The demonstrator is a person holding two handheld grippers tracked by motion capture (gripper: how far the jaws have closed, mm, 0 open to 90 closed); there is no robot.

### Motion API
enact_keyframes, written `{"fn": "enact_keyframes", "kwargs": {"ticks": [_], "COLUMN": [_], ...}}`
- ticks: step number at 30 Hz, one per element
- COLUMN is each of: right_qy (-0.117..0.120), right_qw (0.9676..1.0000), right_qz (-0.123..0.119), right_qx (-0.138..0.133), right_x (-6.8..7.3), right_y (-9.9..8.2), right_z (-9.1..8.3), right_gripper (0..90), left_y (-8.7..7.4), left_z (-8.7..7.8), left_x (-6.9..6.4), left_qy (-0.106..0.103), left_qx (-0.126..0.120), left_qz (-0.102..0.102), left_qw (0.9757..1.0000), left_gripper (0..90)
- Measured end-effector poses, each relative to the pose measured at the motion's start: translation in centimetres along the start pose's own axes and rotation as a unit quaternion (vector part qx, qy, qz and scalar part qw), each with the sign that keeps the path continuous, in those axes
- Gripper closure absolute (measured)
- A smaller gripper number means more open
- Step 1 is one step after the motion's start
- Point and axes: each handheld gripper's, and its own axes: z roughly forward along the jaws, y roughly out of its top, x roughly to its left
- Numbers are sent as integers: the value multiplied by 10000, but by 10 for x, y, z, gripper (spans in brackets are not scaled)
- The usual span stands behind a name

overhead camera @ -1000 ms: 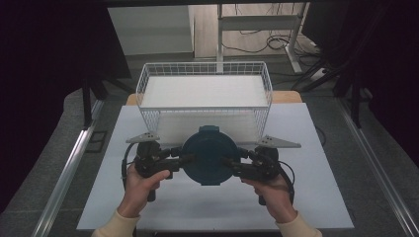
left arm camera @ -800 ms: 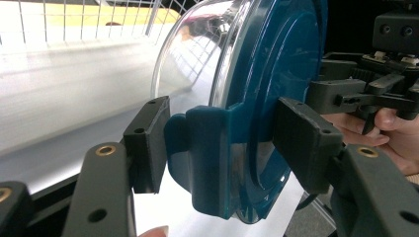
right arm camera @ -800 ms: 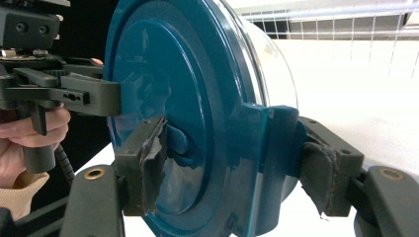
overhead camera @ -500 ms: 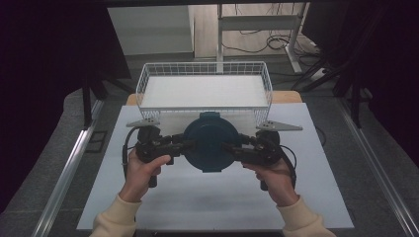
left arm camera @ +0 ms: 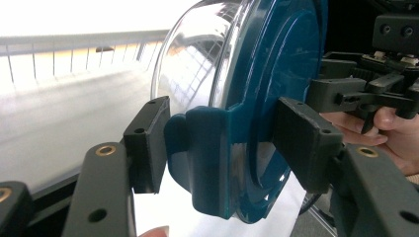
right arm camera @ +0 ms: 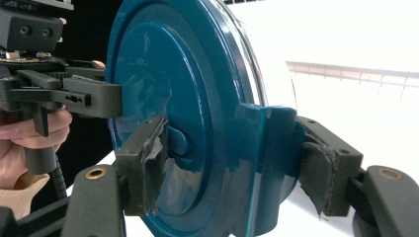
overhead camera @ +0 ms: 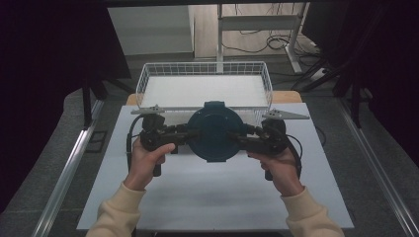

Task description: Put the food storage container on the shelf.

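While both hands grip from opposite sides, the round container with a dark teal lid (overhead camera: 216,131) hangs above the white table (overhead camera: 207,197), just before the wire basket (overhead camera: 148,81). Left gripper (overhead camera: 190,134): jaws clamped on the lid's side latch, over the rim of the clear bowl (left arm camera: 197,54). Right gripper (overhead camera: 242,136): jaws closed on the opposite latch
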Motion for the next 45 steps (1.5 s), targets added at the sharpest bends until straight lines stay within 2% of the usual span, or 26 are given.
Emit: {"fn": "enact_keyframes", "kwargs": {"ticks": [2, 4, 5, 6, 7, 13, 20, 21, 23, 25, 26, 33, 35, 36, 38, 40, 41, 42, 45], "right_qy": [-13, -8, -8, -1, -7, -108, -52, -52, -8, 9, 1, -31, -31, -35, -52, -55, -69, -60, -70], "right_qw": [10000, 10000, 10000, 10000, 10000, 9999, 9999, 9999, 9999, 9999, 9999, 9998, 9996, 9995, 9989, 9975, 9965, 9967, 9961], "right_qz": [-71, -52, -52, 4, -11, -119, -155, -155, -151, -137, -123, 81, 191, 239, 361, 546, 621, 690, 776], "right_qx": [-49, -39, -39, -26, -31, -13, 41, 41, 21, 40, 57, 151, 186, 208, 293, 456, 552, 425, 408], "right_x": [-1, -3, -3, -4, -4, -1, -12, -12, -18, -22, -24, -43, -51, -56, -65, -73, -76, -78, -84], "right_y": [7, 14, 14, 20, 24, 50, 84, 84, 99, 107, 110, 130, 133, 134, 133, 130, 128, 127, 126], "right_z": [0, 2, 2, 4, 4, 9, 21, 21, 25, 28, 30, 46, 53, 57, 64, 72, 75, 76, 81], "right_gripper": [329, 329, 329, 329, 329, 330, 342, 342, 349, 352, 352, 351, 351, 351, 350, 342, 332, 327, 298], "left_y": [3, 15, 15, 23, 23, 48, 78, 78, 92, 95, 103, 123, 124, 124, 122, 120, 120, 120, 121], "left_z": [0, 0, 0, -1, -1, -4, -3, -3, -1, 0, 2, 16, 23, 27, 34, 41, 41, 44, 49], "left_x": [0, 2, 2, 3, 3, 12, 27, 27, 33, 35, 41, 61, 70, 77, 85, 90, 90, 93, 96], "left_qy": [1, 47, 47, 53, 53, -6, -16, -16, -25, -37, -57, -52, -61, -89, -86, -26, -26, -49, 21], "left_qx": [-3, 3, 3, 6, 6, -128, -190, -190, -216, -205, -173, -214, -199, -119, -31, 121, 121, 2, -108], "left_qz": [25, 66, 66, 75, 75, 107, 63, 63, 16, -14, -54, -360, -509, -491, -667, -720, -720, -856, -1041], "left_qw": [10000, 10000, 10000, 10000, 10000, 9999, 9998, 9998, 9998, 9998, 9998, 9991, 9985, 9987, 9977, 9973, 9973, 9963, 9945], "left_gripper": [405, 404, 403, 404, 403, 398, 396, 397, 397, 396, 396, 392, 392, 392, 392, 390, 390, 393, 391]}}
